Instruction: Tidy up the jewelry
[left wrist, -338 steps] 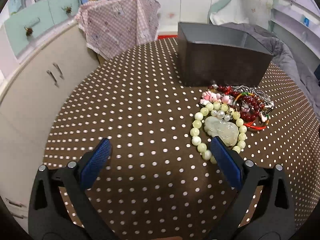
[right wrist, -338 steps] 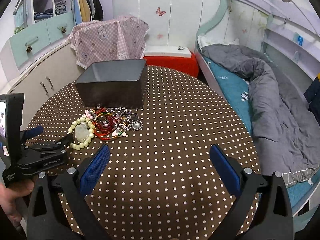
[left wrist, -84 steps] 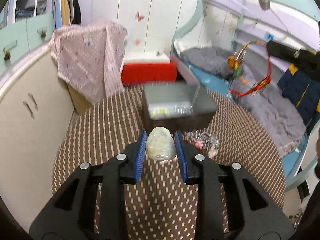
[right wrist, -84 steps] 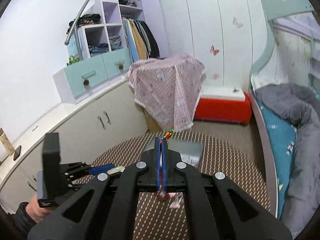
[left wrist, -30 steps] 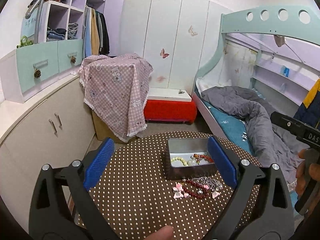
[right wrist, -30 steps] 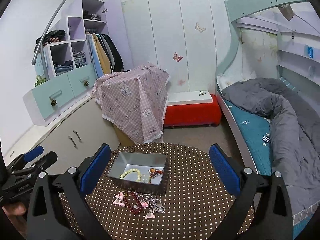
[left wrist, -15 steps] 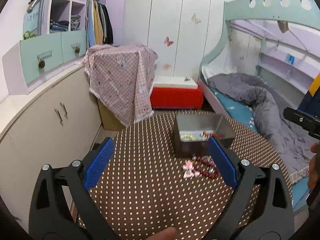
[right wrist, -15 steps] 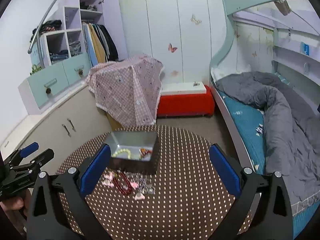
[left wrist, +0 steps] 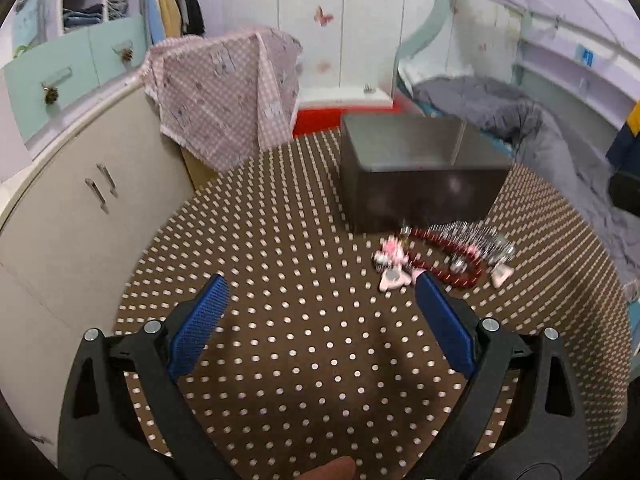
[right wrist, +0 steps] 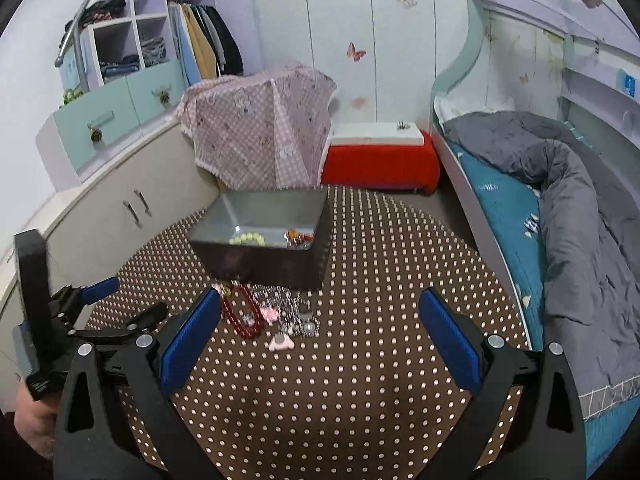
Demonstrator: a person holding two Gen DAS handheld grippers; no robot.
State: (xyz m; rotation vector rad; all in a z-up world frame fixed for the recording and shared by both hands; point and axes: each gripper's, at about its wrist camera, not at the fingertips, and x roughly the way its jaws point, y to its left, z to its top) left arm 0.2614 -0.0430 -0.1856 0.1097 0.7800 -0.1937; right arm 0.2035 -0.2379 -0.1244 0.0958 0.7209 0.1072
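Both grippers have dropped closer to the surface [left wrist: 280, 264], left gripper [left wrist: 320, 316] and right gripper [right wrist: 320, 332] released and empty. Remaining jewelry [left wrist: 444, 256] lies tangled just near the box [left wrist: 416, 176]; lifting one strand may drag its neighbours along.

the tablecloth [left wrist: 280, 240] looks like matt brown cloth with pale dots. at 12 o'clock on it, the box [right wrist: 264, 256] reads as dull grey metal, smooth, faintly reflective inside. the red bead strand [right wrist: 244, 312] is glossy; the blue gripper pads [right wrist: 188, 340] look finely ribbed, on matt black plastic arms.
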